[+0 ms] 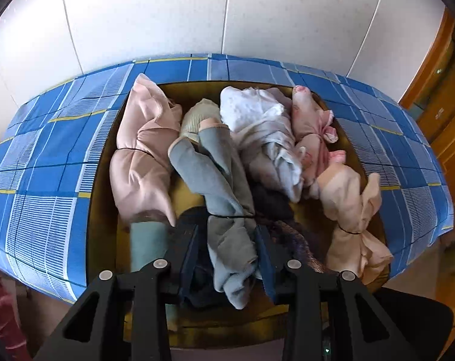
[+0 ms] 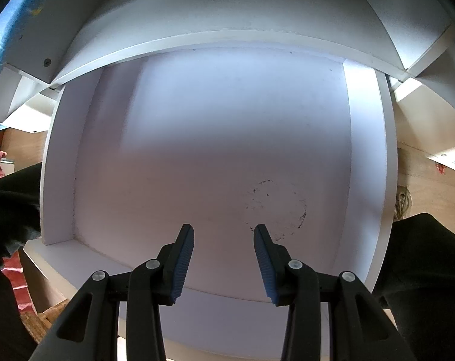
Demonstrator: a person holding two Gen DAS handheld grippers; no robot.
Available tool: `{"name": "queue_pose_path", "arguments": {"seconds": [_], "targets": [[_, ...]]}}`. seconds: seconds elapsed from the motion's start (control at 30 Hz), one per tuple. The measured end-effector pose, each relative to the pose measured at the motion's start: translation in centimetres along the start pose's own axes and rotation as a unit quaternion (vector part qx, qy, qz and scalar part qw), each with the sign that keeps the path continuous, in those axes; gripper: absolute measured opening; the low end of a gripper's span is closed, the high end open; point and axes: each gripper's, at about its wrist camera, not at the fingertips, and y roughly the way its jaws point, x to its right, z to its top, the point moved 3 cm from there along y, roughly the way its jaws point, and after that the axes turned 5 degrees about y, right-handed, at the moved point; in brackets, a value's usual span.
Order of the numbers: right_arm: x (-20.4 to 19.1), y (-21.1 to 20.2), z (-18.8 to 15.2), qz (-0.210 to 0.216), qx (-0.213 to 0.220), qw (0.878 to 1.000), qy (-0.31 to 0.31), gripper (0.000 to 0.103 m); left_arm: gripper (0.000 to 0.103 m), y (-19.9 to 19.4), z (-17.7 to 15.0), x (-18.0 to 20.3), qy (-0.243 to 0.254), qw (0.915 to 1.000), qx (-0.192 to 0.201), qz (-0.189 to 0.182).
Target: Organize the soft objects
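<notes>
Left wrist view: grey-blue bundle (image 1: 227,210), rolled cloth tied with a thin dark band, lies down the middle of a yellow-brown tray (image 1: 102,180). Left tool (image 1: 227,258) has its blue pads on either flank of the bundle's near end, pinching the cloth; loose tail hangs out below the pads toward 6 o'clock.

Neighbours, packed close: pale pink roll (image 1: 143,156) at 10 o'clock, touching; white fluffy cloth (image 1: 257,120) at 1 o'clock; pink frilled bundle (image 1: 314,126) beyond that; peach tied bundle (image 1: 350,207) at 3 o'clock. Dark garments (image 1: 275,201) lie under the grey-blue one. Tray sits on a blue checked cover (image 1: 46,156), white wall panels behind.

Right wrist view: right tool (image 2: 224,258) spread, nothing between the pads, pointing steeply down into a bare white shelf compartment (image 2: 227,135) with a faint ring mark on its floor.

Risks, as I judge them: the grip sits on the loose tail end, so a lift could slide the cloth out or let the roll unravel past its band. Dark cloth underneath may snag and come up too, dragging neighbours out of order.
</notes>
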Motion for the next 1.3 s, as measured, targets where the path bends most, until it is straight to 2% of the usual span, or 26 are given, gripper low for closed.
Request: {"name": "queue_pose_path", "arguments": {"seconds": [0.07,0.13,0.23,0.3,0.33,0.4,0.57,0.7,0.83,0.97,1.1,1.2,1.3], "targets": [[0.0,-0.3,0.0,0.005,0.001,1.000,-0.001,0.042,0.051,-1.3,-0.5,0.0,0.000,0.9998,0.017,0.004],[-0.1,-0.5,-0.1,0.008,0.002,1.000,-0.001,0.043,0.073,-3.0,-1.2,-0.1,0.005,0.9991,0.042,0.003],[-0.5,-1.2,-0.4,0.007,0.007,1.000,-0.010,0.047,0.094,-6.2,-3.3,0.0,0.019,0.9955,0.092,0.014],[-0.7,-1.8,-0.9,0.008,0.013,1.000,-0.020,0.054,0.101,-8.1,-5.7,-0.1,0.024,0.9925,0.119,0.019],[-0.9,-2.2,-1.1,0.009,0.017,1.000,-0.024,0.055,0.103,-8.6,-6.5,-0.3,0.024,0.9916,0.125,0.020],[-1.3,-3.0,-1.6,0.010,0.028,0.999,-0.036,0.065,0.103,-9.3,-9.0,-0.6,0.022,0.9910,0.131,0.010],[-2.6,-6.2,-2.3,0.011,0.086,0.994,-0.062,0.071,0.103,-8.4,-15.2,-1.9,-0.031,0.9952,0.088,-0.028],[-3.6,-10.6,-3.4,0.021,0.150,0.986,-0.077,0.071,0.103,-8.2,-18.8,-2.2,-0.056,0.9961,0.064,-0.025],[-4.7,-15.1,-4.8,0.003,0.204,0.974,-0.093,0.072,0.103,-9.2,-20.5,-1.7,-0.060,0.9959,0.062,-0.028],[-5.5,-19.1,-6.7,-0.025,0.242,0.965,-0.097,0.072,0.103,-11.9,-21.4,-1.0,-0.055,0.9946,0.087,-0.009],[-6.1,-23.3,-8.5,-0.027,0.287,0.952,-0.100,0.073,0.103,-13.9,-21.4,-0.6,-0.062,0.9928,0.102,0.002],[-6.0,-25.4,-9.8,-0.015,0.303,0.950,-0.073,0.073,0.103,-14.7,-21.5,-0.3,-0.065,0.9924,0.103,0.015],[-5.8,-26.4,-11.0,-0.009,0.302,0.952,-0.054,0.073,0.103,-15.6,-22.0,-0.2,-0.073,0.9908,0.112,0.024]]}}
